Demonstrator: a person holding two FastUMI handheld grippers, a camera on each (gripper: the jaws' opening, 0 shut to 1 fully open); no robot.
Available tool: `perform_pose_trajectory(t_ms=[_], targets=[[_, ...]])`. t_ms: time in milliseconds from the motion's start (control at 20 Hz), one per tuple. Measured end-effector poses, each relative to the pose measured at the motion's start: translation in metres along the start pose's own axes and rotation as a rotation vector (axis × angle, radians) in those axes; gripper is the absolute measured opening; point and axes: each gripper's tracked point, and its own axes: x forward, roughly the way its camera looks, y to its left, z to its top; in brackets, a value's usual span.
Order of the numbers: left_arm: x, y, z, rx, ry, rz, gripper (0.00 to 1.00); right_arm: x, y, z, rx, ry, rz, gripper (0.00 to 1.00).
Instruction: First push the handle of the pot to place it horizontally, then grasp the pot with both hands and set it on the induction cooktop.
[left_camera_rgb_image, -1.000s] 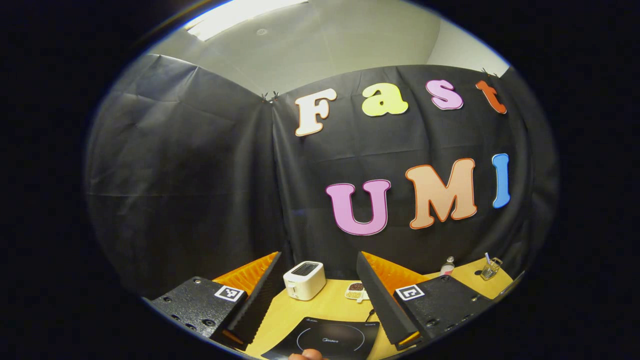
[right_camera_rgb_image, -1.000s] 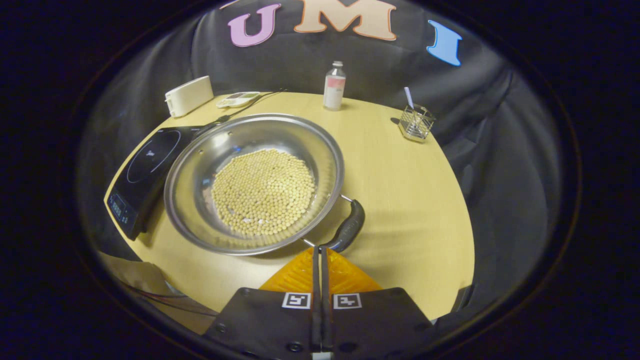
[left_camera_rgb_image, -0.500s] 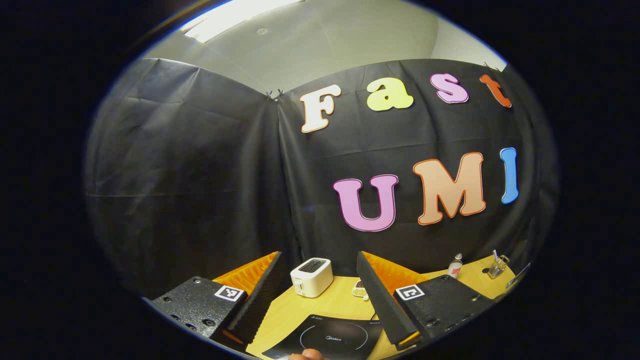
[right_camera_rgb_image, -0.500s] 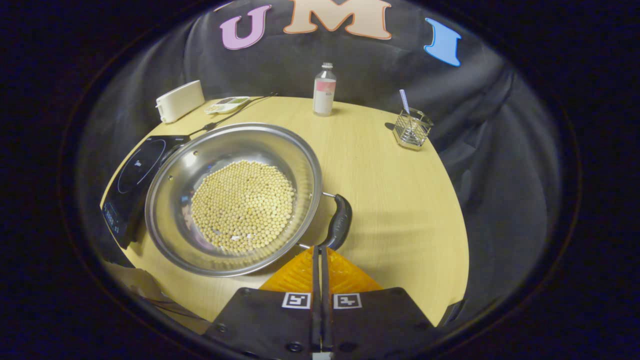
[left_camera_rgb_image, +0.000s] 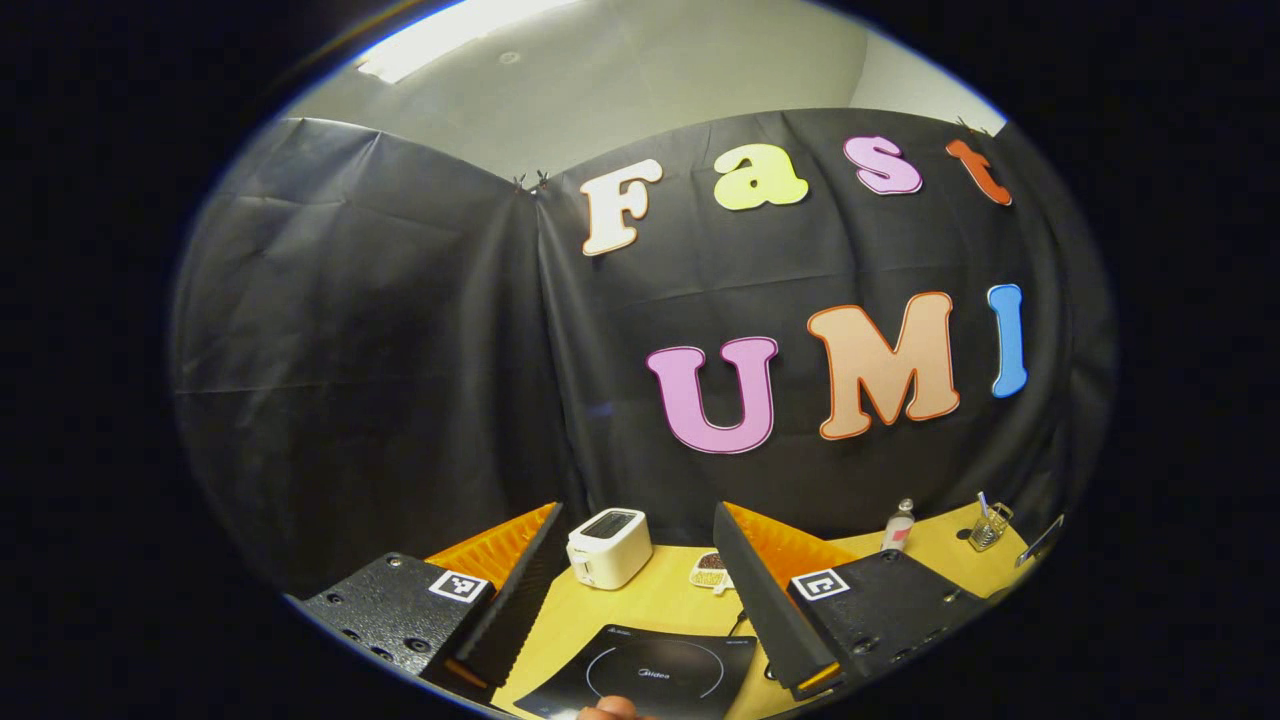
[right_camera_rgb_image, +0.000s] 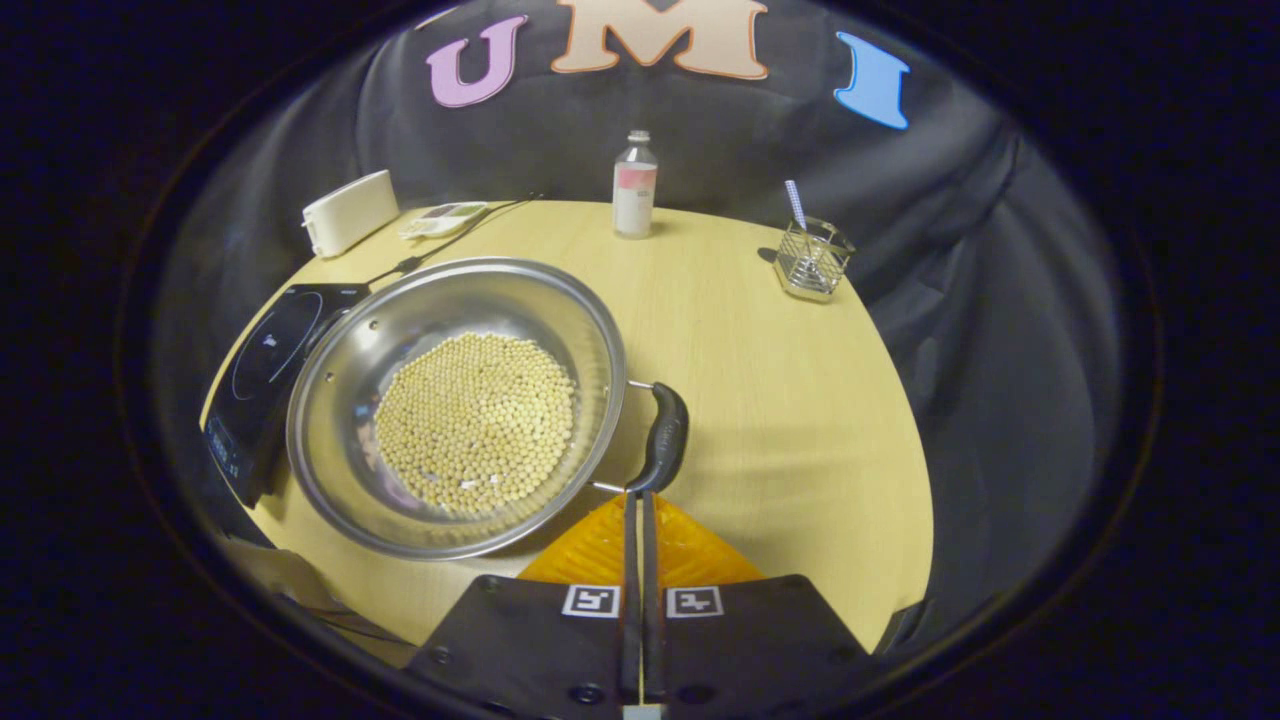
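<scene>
In the right gripper view a wide steel pot (right_camera_rgb_image: 340, 350) holding yellow beans (right_camera_rgb_image: 475, 420) sits on the wooden table, its left rim over the edge of the black induction cooktop (right_camera_rgb_image: 265, 360). The pot's black side handle (right_camera_rgb_image: 663, 438) stands at its right rim. My right gripper (right_camera_rgb_image: 635, 498) is shut, its tips touching the near end of that handle. In the left gripper view my left gripper (left_camera_rgb_image: 635, 530) is open and held high, with the cooktop (left_camera_rgb_image: 650, 675) low between its fingers (left_camera_rgb_image: 745, 580).
A white toaster (right_camera_rgb_image: 350, 210), a small dish (right_camera_rgb_image: 445, 215), a bottle (right_camera_rgb_image: 633, 188) and a wire holder with a straw (right_camera_rgb_image: 812, 255) stand along the far side of the round table (right_camera_rgb_image: 780, 400). A power cord (right_camera_rgb_image: 440, 245) runs from the cooktop.
The pot has turned and slid left under the right gripper's push, so its handle swung from slanting to nearly upright in that view. The left gripper view shifted slightly.
</scene>
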Motion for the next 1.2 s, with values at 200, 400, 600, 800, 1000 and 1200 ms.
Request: perform_pose_trajectory(t_ms=[200, 400, 600, 800, 1000, 1200], targets=[[0.003, -0.008, -0.004, 0.008, 0.005, -0.023, 0.94, -0.013, -0.009, 0.009, 0.025, -0.04, -0.018, 0.03], [0.007, -0.022, -0.013, 0.008, 0.027, -0.064, 0.94, -0.025, -0.013, 0.026, 0.082, -0.101, -0.025, 0.02], [0.009, -0.037, -0.027, 0.03, 0.063, -0.109, 0.94, -0.037, -0.018, 0.049, 0.124, -0.172, -0.033, 0.27], [0.014, -0.058, -0.046, 0.02, 0.109, -0.167, 0.98, -0.043, -0.018, 0.069, 0.149, -0.228, -0.026, 0.45], [0.016, -0.076, -0.076, 0.035, 0.175, -0.22, 0.98, -0.048, -0.02, 0.082, 0.159, -0.265, -0.033, 0.72], [0.015, -0.1, -0.114, 0.029, 0.268, -0.296, 0.98, -0.045, -0.024, 0.084, 0.176, -0.27, -0.048, 0.96]])
